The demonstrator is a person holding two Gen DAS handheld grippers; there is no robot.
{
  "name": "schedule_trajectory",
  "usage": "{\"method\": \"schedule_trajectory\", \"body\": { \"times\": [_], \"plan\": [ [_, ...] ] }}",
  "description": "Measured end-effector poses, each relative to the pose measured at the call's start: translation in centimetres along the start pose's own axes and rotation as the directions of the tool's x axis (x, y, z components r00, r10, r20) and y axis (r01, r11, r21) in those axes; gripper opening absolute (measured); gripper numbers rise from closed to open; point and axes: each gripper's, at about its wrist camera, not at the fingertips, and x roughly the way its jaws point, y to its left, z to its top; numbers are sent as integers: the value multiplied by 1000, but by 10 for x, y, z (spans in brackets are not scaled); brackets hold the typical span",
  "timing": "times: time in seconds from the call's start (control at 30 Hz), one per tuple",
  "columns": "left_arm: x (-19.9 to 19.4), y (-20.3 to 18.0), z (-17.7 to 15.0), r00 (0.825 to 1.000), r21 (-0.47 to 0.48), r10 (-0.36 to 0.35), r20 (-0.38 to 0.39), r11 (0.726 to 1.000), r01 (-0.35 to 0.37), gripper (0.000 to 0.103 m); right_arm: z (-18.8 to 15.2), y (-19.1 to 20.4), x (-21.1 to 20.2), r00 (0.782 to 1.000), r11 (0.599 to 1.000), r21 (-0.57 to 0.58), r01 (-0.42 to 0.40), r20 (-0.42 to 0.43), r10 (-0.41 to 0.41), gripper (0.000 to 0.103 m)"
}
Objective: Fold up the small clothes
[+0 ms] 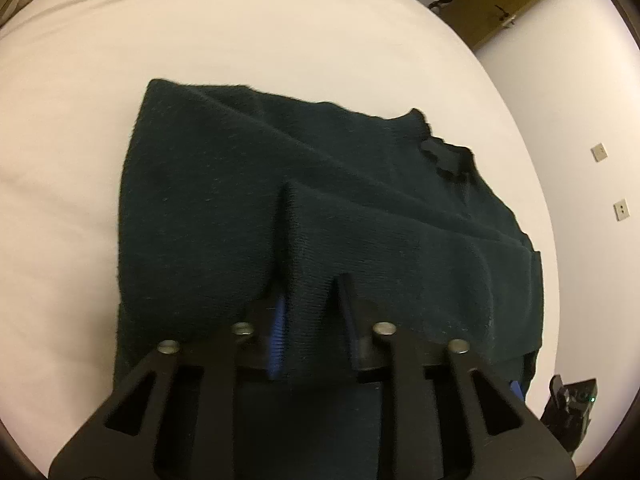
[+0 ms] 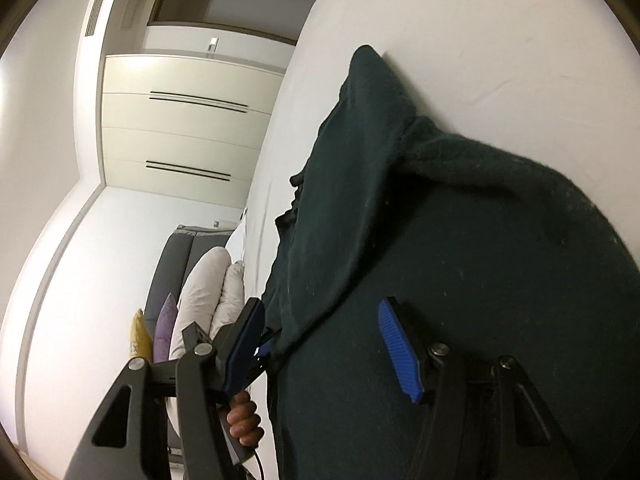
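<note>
Your left gripper [image 1: 310, 312] has its fingers [image 1: 347, 304] pinched on a raised fold of the dark green knitted garment [image 1: 248, 184], right at the garment's near edge, with a ridge of fabric standing up between the blue pad and the black finger. The garment lies on the white bed sheet [image 1: 280, 32], spread away from you, with its far edge running roughly straight and a small dark tab [image 1: 446, 158] near its far right corner. To the left and beyond the garment the sheet is bare and smooth apart from a few soft creases; on the right the garment reaches close to the bed's edge, with the white wall [image 1: 580, 120] past it.

Your right gripper [image 2: 320, 344] has its fingers [image 2: 398, 348] spread wide, holding nothing, with the garment [image 2: 460, 260] filling the gap between them and bunched in a thick ridge ahead. Its left finger sits at the garment's side edge, just over the sheet [image 2: 500, 20]. The other handheld gripper, with the hand [image 2: 244, 424] on it, shows past that finger. Beyond the bed's edge are white pillows [image 2: 208, 280], a grey headboard [image 2: 176, 264] and a cream wardrobe [image 2: 180, 128]
</note>
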Motion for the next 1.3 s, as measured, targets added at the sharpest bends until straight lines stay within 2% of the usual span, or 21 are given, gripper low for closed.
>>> {"method": "schedule_trajectory", "body": {
  "times": [0.07, 0.13, 0.37, 0.47, 0.63, 0.73, 0.83, 0.93, 1.07, 1.2, 1.3],
  "plan": [
    [-8, 8, -8, 1000, -4, -25, 5, 1000, 25, 10, 0, 6, 3, 1000, 999, -28, 16, -4, -16, 66],
    [-26, 15, -13, 999, 0, -43, 17, 999, 43, 10, 0, 7, 8, 1000, 999, -34, 27, -8, -27, 66],
    [-46, 19, -16, 993, 3, -98, 63, 995, 97, 8, 14, 5, 15, 999, 998, -28, 50, 3, -50, 67],
    [-58, 15, -12, 990, 22, -107, 89, 994, 105, 8, 21, 7, 21, 998, 998, -29, 62, -5, -62, 71],
    [-72, 8, -2, 986, 48, -101, 134, 994, 95, 8, 37, 11, 35, 997, 997, -31, 74, 25, -73, 71],
    [-67, 16, 0, 987, 29, -90, 130, 996, 87, 8, 50, 10, 46, 996, 996, -25, 83, 39, -82, 71],
    [-49, 37, -5, 993, -18, -71, 90, 997, 73, 8, 55, 9, 55, 994, 993, -51, 108, 34, -106, 68],
    [-44, 53, -13, 988, -47, -115, 105, 992, 120, 8, 58, 7, 54, 995, 993, -66, 100, 30, -98, 66],
    [-52, 47, -14, 991, -26, -84, 107, 996, 88, 9, 58, 3, 47, 995, 994, -45, 99, 19, -98, 60],
    [-56, 41, -18, 994, 11, -52, 98, 999, 51, 10, 44, 1, 15, 996, 996, -8, 87, 25, -86, 69],
    [-60, 40, -24, 994, 49, -25, 104, 999, 20, 10, 29, -8, -25, 993, 996, 63, 63, 100, -69, 72]
  ]
}}
